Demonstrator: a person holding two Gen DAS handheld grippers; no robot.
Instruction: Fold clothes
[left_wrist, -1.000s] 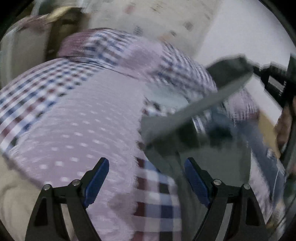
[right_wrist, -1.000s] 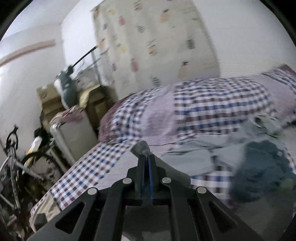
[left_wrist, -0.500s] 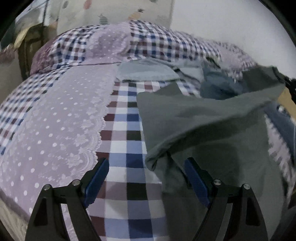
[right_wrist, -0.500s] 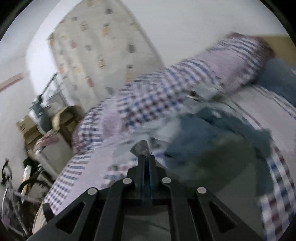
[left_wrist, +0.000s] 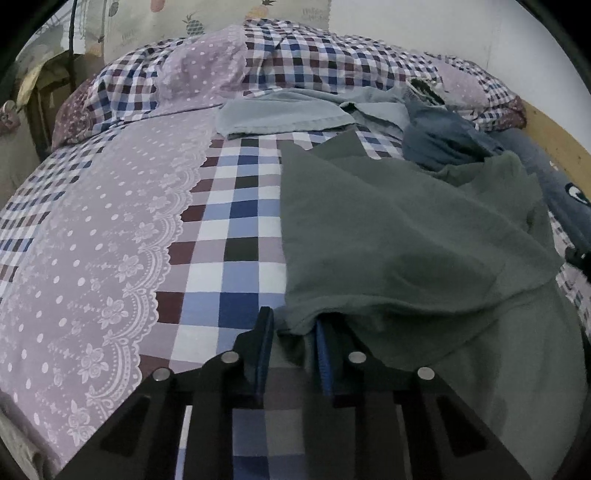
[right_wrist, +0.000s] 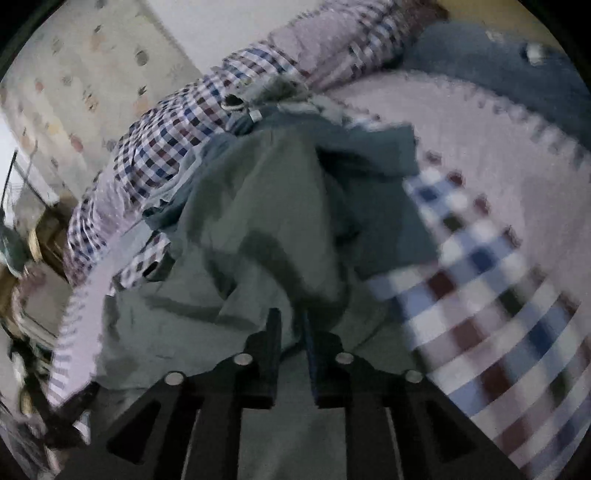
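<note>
- The left tool (left_wrist: 291, 332) sits low over the bed (left_wrist: 236, 236), its two blue-lined fingers (left_wrist: 263, 343) narrowed around the near corner of a grey garment (left_wrist: 406, 236); cloth lies between them and over the right one, but a gap shows, so I cannot tell whether the grip is firm.
- The grey garment lies spread on the right half of the bed, its left edge running straight up the checked cover, its far part rumpled and raised towards the right edge.
- The right tool (right_wrist: 291, 332) has its fingers (right_wrist: 274, 332) close together with a fold of the same grey garment (right_wrist: 258, 221) bunched between them; the view is blurred, yet the cloth looks pinched there.
- In the right wrist view the garment hangs in deep creases from the tool towards the head of the bed.
- A pale blue cloth (left_wrist: 280, 114) lies flat near the head of the bed, just in front of the pillows (left_wrist: 207, 74).
- A darker blue garment (left_wrist: 439, 136) is heaped beside it, towards the right edge, touching the far end of the grey one.
- The cover has a lilac dotted panel (left_wrist: 96, 240) with a lace border on the left half and a blue, white and maroon check down the middle.
- A wooden board (left_wrist: 554, 144) edges the bed on the right.
</note>
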